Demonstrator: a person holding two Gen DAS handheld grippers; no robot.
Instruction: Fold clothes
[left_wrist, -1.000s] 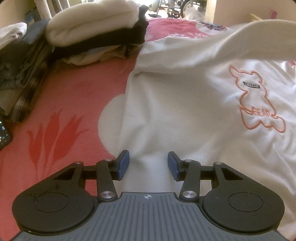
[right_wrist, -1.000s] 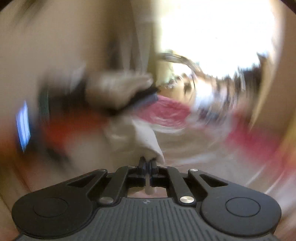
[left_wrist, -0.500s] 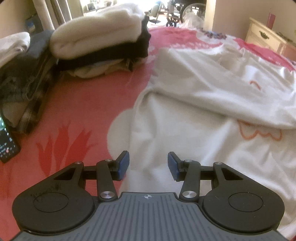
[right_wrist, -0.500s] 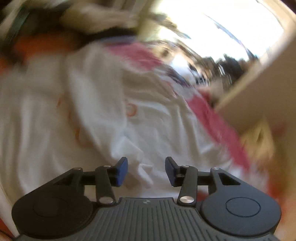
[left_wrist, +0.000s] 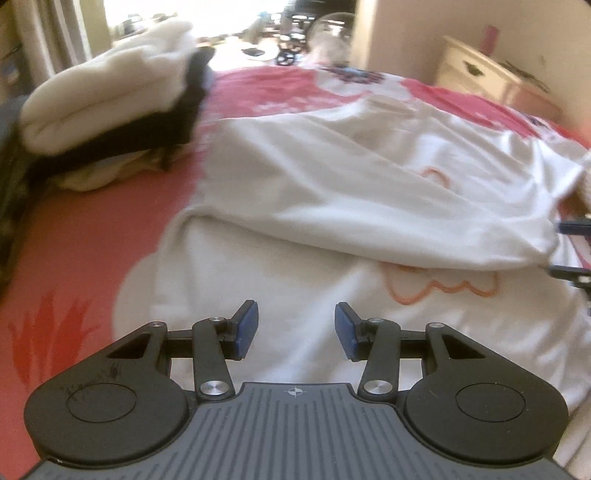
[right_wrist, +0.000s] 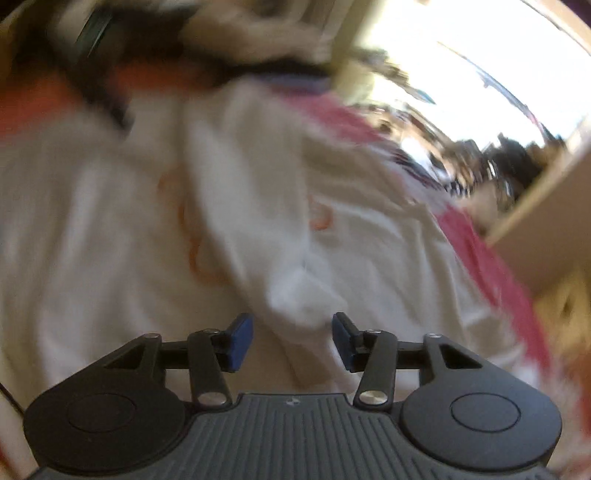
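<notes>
White cotton sweatshirt with orange outline print lies on red patterned bedspread, one sleeve folded across; left gripper spread apart, empty; right gripper likewise apart above the cuff.

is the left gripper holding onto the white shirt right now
No, the left gripper has its jaws spread open above the white shirt, with nothing pinched between them.
</notes>
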